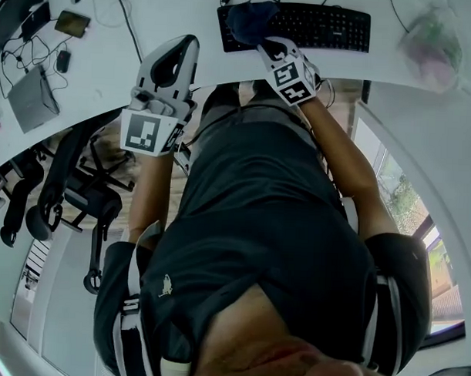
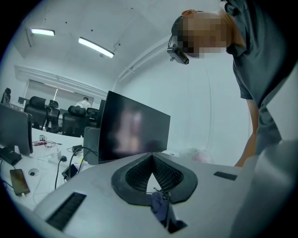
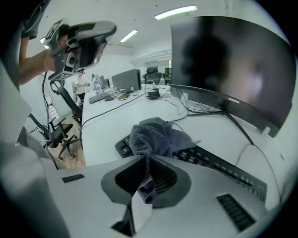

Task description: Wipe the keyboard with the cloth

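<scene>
A black keyboard lies on the white desk at the far edge. A dark blue-grey cloth is bunched on its left end. My right gripper points down at it, shut on the cloth's near fold, and a tail of fabric hangs back between the jaws. My left gripper is held up left of the keyboard, away from it, with its jaw tips touching. A small bluish scrap sits at its throat. It also shows as the raised left gripper in the right gripper view.
A dark monitor stands behind the keyboard, with cables at its foot. A phone, a grey laptop and a crumpled plastic bag lie on the desk. Black office chairs stand at the left.
</scene>
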`<state>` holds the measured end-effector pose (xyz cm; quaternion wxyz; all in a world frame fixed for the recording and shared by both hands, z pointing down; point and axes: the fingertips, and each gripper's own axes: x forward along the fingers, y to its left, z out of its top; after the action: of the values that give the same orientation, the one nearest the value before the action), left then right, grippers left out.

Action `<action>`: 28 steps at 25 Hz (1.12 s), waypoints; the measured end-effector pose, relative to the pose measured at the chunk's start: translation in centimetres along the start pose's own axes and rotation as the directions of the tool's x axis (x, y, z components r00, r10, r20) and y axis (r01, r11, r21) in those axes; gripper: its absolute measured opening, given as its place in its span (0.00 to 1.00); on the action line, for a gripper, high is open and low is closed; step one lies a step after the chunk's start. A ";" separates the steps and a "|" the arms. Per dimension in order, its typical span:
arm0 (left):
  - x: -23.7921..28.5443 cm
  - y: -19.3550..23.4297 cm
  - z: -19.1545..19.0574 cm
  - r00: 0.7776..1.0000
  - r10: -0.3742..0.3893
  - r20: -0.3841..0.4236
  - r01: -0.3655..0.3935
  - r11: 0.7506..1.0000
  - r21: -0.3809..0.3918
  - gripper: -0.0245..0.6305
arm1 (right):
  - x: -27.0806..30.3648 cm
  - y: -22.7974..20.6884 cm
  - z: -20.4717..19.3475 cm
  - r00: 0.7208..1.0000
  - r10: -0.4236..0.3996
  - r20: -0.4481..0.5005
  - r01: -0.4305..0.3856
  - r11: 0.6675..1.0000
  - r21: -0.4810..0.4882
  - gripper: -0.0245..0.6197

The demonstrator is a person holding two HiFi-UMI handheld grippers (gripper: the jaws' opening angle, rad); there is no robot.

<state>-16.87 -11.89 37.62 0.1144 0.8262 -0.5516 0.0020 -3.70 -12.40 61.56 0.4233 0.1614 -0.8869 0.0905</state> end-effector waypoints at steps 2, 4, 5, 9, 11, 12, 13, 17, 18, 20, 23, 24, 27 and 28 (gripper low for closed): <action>0.1 -0.2 -0.1 1.000 -0.006 0.002 0.006 1.000 -0.004 0.04 | -2.6 -3.4 -2.0 0.997 -0.078 -0.021 0.079 0.996 0.042 0.09; 0.2 -0.3 -0.1 1.000 -0.010 0.007 0.010 1.000 -0.007 0.04 | -4.8 -6.6 -3.7 0.986 -0.160 -0.045 0.163 0.984 0.068 0.09; 0.2 -0.3 -0.1 1.000 -0.012 0.009 0.012 1.000 -0.008 0.04 | -5.6 -7.9 -4.3 0.979 -0.196 -0.058 0.200 0.977 0.075 0.09; 0.3 -0.4 -0.1 1.000 -0.017 0.006 0.017 1.000 -0.005 0.04 | -5.1 -8.9 -3.8 0.973 -0.224 -0.061 0.228 0.972 0.054 0.09; 0.3 -0.5 -0.2 1.000 -0.019 0.001 0.019 1.000 -0.002 0.04 | -2.9 -6.6 -1.9 0.986 -0.167 -0.029 0.167 0.986 -0.003 0.09; 0.3 -0.5 -0.2 1.000 -0.019 -0.001 0.019 1.000 -0.002 0.04 | -1.6 -4.9 -0.8 0.992 -0.128 -0.014 0.127 0.991 -0.035 0.09; 0.3 -0.5 -0.2 1.000 -0.020 -0.004 0.020 1.000 -0.002 0.04 | -0.3 -3.1 0.3 0.996 -0.087 -0.005 0.087 0.994 -0.068 0.09; 0.0 -0.4 -0.2 1.000 -0.015 -0.009 0.015 1.000 0.003 0.04 | 3.1 2.7 3.9 1.000 0.025 0.003 -0.024 0.981 -0.190 0.09; 0.0 -0.4 -0.1 1.000 -0.013 -0.008 0.013 1.000 0.004 0.04 | 3.4 3.3 4.3 0.999 0.039 0.004 -0.038 0.979 -0.201 0.09; -0.1 -0.4 -0.1 1.000 -0.009 -0.003 0.009 1.000 0.005 0.04 | 3.4 3.4 4.0 0.999 0.045 0.002 -0.044 0.980 -0.192 0.09; -0.2 -0.3 -0.2 1.000 -0.006 -0.005 0.006 1.000 -0.003 0.04 | 1.8 0.5 1.7 1.000 -0.014 -0.022 0.011 0.991 -0.133 0.09; -0.2 -0.3 -0.3 1.000 -0.006 -0.003 0.006 1.000 -0.005 0.04 | 0.9 -1.2 0.5 0.998 -0.050 -0.033 0.046 0.993 -0.107 0.09; -0.2 -0.3 -0.3 1.000 -0.006 0.005 0.006 1.000 -0.010 0.04 | -2.1 -7.0 -3.3 0.981 -0.181 -0.070 0.179 0.983 -0.028 0.09; -0.2 -0.3 -0.3 1.000 -0.006 0.008 0.006 1.000 -0.011 0.04 | -3.1 -8.8 -4.3 0.970 -0.226 -0.086 0.226 0.974 -0.008 0.09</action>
<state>-16.69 -11.55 37.85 0.1169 0.8271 -0.5498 -0.0045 4.42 -18.69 61.98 0.4684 0.2576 -0.8436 0.0495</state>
